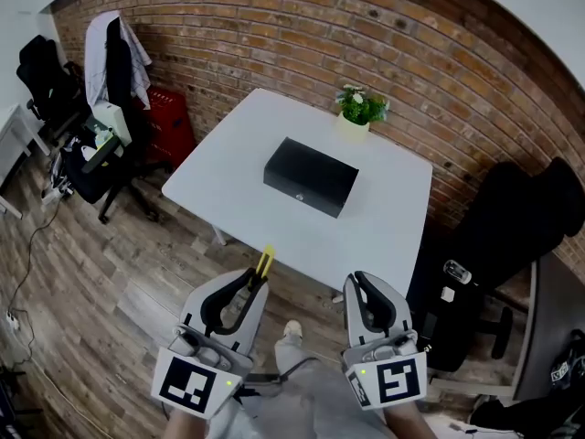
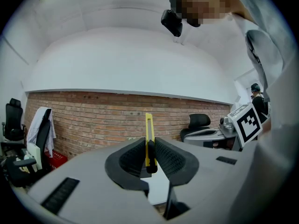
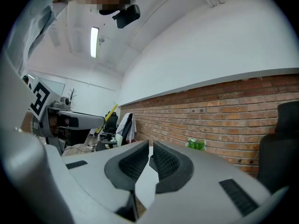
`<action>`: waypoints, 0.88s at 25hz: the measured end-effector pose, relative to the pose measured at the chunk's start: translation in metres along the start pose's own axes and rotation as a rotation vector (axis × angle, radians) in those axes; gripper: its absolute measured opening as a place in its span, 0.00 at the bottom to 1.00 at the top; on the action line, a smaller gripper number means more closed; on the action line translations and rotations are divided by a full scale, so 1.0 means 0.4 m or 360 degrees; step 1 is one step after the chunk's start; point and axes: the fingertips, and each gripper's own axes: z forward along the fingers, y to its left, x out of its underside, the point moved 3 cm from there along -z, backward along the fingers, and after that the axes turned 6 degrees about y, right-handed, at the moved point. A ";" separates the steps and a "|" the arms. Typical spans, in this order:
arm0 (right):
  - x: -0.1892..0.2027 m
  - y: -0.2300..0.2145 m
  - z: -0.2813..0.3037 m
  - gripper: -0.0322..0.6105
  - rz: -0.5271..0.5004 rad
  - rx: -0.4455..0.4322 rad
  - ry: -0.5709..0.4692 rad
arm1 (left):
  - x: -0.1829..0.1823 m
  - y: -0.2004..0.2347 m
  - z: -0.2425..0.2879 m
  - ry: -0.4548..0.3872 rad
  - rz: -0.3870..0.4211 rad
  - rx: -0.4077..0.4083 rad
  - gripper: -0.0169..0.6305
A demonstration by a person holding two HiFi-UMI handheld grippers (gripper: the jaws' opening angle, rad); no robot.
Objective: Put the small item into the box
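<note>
Two tongs short of table [image 1: 228, 186]: left tongs [image 1: 260, 278] gripping yellow cutter [image 2: 149, 139], right tongs [image 1: 356, 283] pinched together, empty. Carrying stage; next, probably opening the shut black box [image 1: 311, 176].

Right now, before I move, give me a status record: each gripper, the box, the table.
left gripper: shut on yellow utility knife, by the table's near edge
right gripper: fingers together, nothing between them
box: black, looks closed, mid-table
table: white, potted plant at far edge
task: knife not yet in box
</note>
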 end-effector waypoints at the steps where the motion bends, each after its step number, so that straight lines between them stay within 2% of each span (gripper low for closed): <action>1: 0.000 -0.016 0.021 0.14 0.0000 -0.0013 0.0005 | -0.001 0.008 0.022 0.0002 -0.0003 -0.0005 0.14; 12: -0.006 -0.167 0.229 0.14 -0.0038 -0.0164 0.0037 | -0.020 0.082 0.237 0.0007 -0.0026 -0.0096 0.14; 22: -0.010 -0.269 0.306 0.14 -0.0019 -0.0230 0.0029 | -0.048 0.090 0.351 0.0020 0.0001 -0.0156 0.14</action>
